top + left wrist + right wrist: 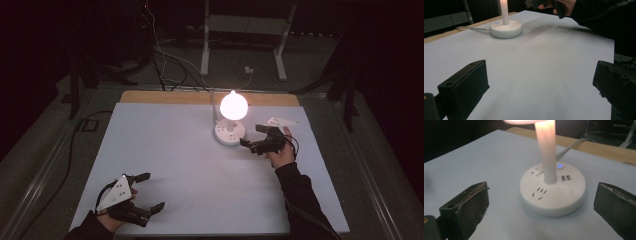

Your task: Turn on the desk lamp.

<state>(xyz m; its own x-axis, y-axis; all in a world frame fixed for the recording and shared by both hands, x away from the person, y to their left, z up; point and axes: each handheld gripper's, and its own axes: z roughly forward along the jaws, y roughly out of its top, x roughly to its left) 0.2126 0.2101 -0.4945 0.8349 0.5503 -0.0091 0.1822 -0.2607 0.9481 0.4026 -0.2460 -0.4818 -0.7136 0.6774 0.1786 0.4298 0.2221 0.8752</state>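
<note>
We see a lit lamp (231, 120) standing on the white sheet (180, 165) that covers the table, toward its far middle. Its glowing globe (233, 105) sits on a short white stem (546, 152) that rises from the centre of a round white base (552, 192). In the right gripper view we note socket slots and two small ports on top of the base, a blue indicator light (560, 166) lit near its far edge, and a round button on its right side. A white cord (569, 146) leaves the base at the back and runs off over the wooden table edge (150, 97). The right gripper (256, 137) is held just beside the base, on its right in the high view, pointing at it; the jaws are spread wide and nothing is between the pads. In its own view the base lies ahead, between the lines of the two jaws but clear of both, with no contact. The person's right hand (281, 150) and dark sleeve hold it from behind. The left gripper (147, 192) rests at the near left corner of the sheet, well apart from the lamp, its jaws likewise spread with only bare sheet between them. From the left gripper view we see the lamp base at the far left and the right hand above the sheet beyond it. The room around the table is dark.
</note>
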